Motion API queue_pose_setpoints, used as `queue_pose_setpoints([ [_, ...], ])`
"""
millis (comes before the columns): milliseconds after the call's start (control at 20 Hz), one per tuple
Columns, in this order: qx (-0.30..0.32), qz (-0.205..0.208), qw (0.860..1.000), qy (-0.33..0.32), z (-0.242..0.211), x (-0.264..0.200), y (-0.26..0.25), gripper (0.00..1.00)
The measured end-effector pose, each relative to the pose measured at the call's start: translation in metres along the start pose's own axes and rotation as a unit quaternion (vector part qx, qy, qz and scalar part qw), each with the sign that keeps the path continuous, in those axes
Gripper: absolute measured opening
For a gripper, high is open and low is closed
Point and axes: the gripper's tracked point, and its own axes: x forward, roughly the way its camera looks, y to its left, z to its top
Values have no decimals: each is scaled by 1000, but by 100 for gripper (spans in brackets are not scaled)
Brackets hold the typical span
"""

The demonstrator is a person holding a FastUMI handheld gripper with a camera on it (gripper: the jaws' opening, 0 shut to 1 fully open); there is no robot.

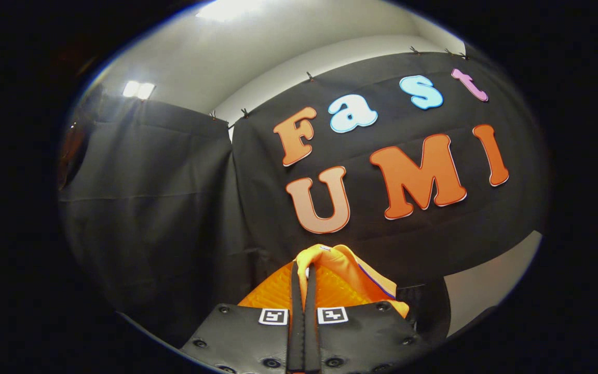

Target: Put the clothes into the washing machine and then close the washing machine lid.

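Up high, gripper pinching orange garment

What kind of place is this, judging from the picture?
Probably a curtained recording booth, not a real home: black cloth walls are clipped up along their top edge, below a plain ceiling with a lamp. The claw is shut on an orange garment.

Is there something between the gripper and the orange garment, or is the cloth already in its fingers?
Nothing stands between them. The gripper is shut on the orange garment, with a fold pinched between both fingers. The washing machine is out of sight, so that path cannot be judged.
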Motion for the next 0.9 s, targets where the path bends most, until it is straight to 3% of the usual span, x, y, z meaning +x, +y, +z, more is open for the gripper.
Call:
queue_pose_setpoints([
  [150,5,-8,1000,29,-40,32,-7,7],
  [450,3,-64,990,126,-173,88,-51,8],
  [650,6,-97,975,197,-259,92,-82,8],
  [900,30,-130,956,260,-329,91,-109,7],
])
